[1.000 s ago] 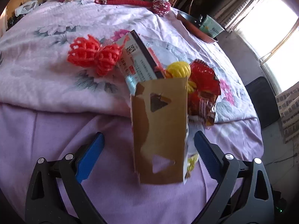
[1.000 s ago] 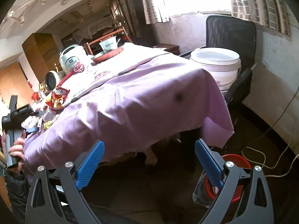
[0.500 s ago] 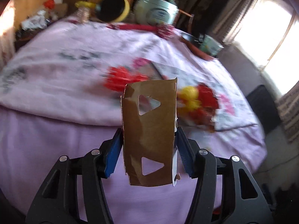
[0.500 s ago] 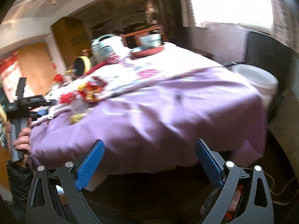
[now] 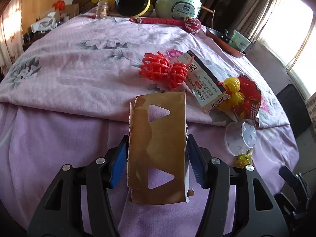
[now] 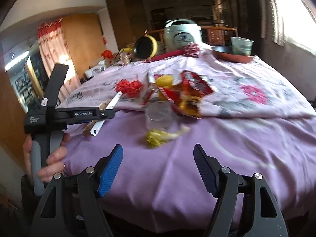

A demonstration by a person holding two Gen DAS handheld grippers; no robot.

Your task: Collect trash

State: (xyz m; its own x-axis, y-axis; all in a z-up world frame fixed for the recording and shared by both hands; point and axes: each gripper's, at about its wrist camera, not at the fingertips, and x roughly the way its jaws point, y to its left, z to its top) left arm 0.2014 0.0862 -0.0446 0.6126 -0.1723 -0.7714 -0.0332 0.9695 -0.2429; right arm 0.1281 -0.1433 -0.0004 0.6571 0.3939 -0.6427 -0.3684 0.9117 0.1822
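Note:
My left gripper (image 5: 157, 158) is shut on a flattened brown cardboard carton (image 5: 158, 148) with triangular cut-outs, held upright above the table's near edge. On the table lie red foam netting (image 5: 164, 70), a printed box (image 5: 205, 83), yellow netting (image 5: 233, 90), a red snack wrapper (image 5: 249, 96), a clear plastic cup (image 5: 241, 138) on its side and a small yellow wrapper (image 5: 244, 159). My right gripper (image 6: 158, 167) is open and empty, facing the yellow wrapper (image 6: 158, 136) and the cup (image 6: 158, 116). The left gripper's body (image 6: 59, 116) shows at the left of the right wrist view.
The table carries a purple cloth (image 5: 59, 138) and a floral cloth (image 5: 79, 63). At the back stand a rice cooker (image 5: 177, 2), a black and yellow round pan (image 5: 133, 3), a red massage mallet (image 5: 177, 22) and a red pan with a green cup (image 5: 233, 41).
My left gripper closed on the brown carton and lifted it. My right gripper swung up from the floor side and now faces the table top.

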